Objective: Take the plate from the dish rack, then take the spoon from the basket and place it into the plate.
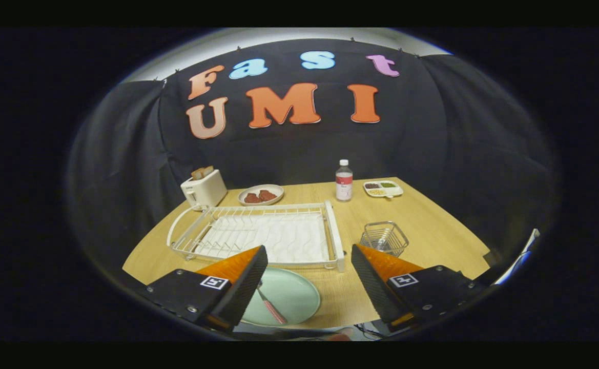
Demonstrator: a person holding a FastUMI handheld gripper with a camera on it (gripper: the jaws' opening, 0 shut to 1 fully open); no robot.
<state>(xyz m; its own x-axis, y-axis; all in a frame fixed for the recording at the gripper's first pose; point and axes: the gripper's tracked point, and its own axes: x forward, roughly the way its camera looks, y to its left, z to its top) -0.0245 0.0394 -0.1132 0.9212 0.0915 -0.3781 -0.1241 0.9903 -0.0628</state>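
The table (432, 220) is wooden and carries all the things. The rack (263, 236), white and without dishes, lies beyond the claw, at about 11 o'clock from it. The claw (309, 279) is spread wide, with nothing between its two fingers (245, 287); it hangs above the near edge of the table. The plate (289, 294), pale green, lies flat on the table just in front of the rack, at 9 o'clock from the middle of the claw, and the left finger covers part of it. The toaster (204, 188) stands behind the rack at 10 o'clock, with bread in it. A dish (261, 195) with dark red pieces is beside the toaster. The basket (384, 238), of clear wire, stands at 1 o'clock, just beyond the right finger. A tray (383, 188) with small heaps of food is far at 1 o'clock, and the bottle (344, 180) stands at 12 o'clock. The spoon (271, 307) lies in the plate, its handle striped red and white.
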